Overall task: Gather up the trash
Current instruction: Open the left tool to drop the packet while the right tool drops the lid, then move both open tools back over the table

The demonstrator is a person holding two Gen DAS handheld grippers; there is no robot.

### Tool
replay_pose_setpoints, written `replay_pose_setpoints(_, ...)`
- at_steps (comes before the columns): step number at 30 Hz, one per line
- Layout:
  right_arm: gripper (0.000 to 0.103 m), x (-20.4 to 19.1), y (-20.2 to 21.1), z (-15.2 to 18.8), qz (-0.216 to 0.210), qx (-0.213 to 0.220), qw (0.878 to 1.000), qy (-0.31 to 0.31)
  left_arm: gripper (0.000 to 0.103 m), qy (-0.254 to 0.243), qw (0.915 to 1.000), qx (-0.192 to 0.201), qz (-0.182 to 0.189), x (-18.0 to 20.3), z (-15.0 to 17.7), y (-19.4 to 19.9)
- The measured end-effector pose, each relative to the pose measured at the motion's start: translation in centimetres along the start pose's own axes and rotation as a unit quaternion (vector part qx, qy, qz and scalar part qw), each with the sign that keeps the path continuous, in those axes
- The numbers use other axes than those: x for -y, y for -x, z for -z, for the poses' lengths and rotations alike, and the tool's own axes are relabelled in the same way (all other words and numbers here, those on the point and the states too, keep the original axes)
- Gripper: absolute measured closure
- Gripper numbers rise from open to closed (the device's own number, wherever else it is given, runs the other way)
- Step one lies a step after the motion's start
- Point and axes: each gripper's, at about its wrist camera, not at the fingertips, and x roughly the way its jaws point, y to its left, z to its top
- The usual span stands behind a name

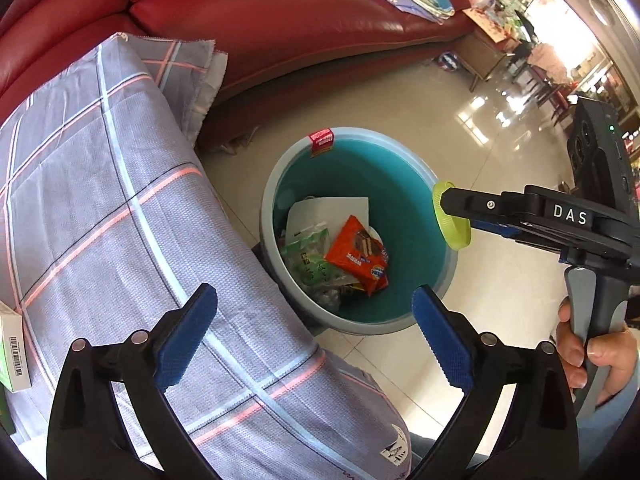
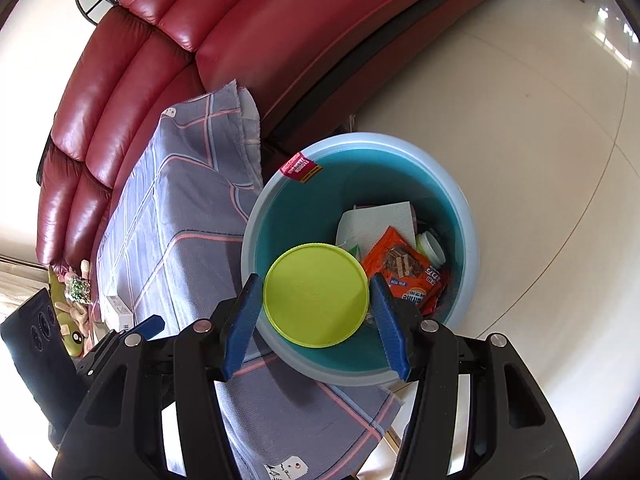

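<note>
A teal trash bin stands on the floor beside the cloth-covered table. Inside it lie an orange snack wrapper, a white paper and a green plastic bag. My left gripper is open above the bin's near rim, with nothing between its blue pads. My right gripper is shut on a lime-green round lid, held flat over the bin. In the left wrist view the lid shows edge-on over the bin's right rim. A small jar lies beside the wrapper.
A grey plaid cloth covers the table left of the bin, with a small box at its edge. A red leather sofa runs behind, with papers on it. Glossy tiled floor lies to the right. A hand grips the right handle.
</note>
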Motion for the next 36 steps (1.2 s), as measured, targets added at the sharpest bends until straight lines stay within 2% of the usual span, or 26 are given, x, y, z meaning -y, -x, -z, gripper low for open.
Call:
replay_pose_setpoints(3, 0.05, -0.6, -0.3, 0.3, 0.002, -0.006, 1.0, 0.003, 0.005, 0.001, 1.0, 0.003, -0.003, -0.3, 0.5, 0.7)
replay_pose_setpoints(6, 0.037, -1.2, -0.4, 0.7, 0.006, -0.007, 1.0, 0.005, 0.005, 0.003, 1.0, 0.007, -0.002, -0.7, 0.7, 1.1)
replay_pose_setpoints(9, 0.03, -1.9, -0.3, 0.9, 0.008, -0.006, 1.0, 0.01, 0.005, 0.005, 0.9999, 0.012, -0.002, -1.2, 1.1, 1.7)
replay_pose_setpoints(16, 0.026, -4.3, -0.8, 1.8, 0.013, -0.013, 0.999, 0.029, 0.005, 0.024, 0.9995, 0.021, -0.004, -3.1, 2.1, 3.0)
replay_pose_setpoints(25, 0.026, -9.4, -3.1, 3.5, 0.003, -0.04, 0.997, 0.073, 0.005, 0.072, 0.9963, 0.036, -0.031, -7.7, 4.9, 5.8)
replay_pose_setpoints(31, 0.022, -13.7, -4.1, 5.0, -0.003, -0.054, 0.992, 0.117, 0.005, 0.117, 0.9903, 0.048, -0.057, -11.8, 7.2, 8.3)
replay_pose_setpoints(36, 0.022, -17.6, -5.3, 6.4, -0.01, -0.067, 0.986, 0.153, 0.005, 0.16, 0.9804, 0.064, -0.095, -15.6, 9.3, 10.8)
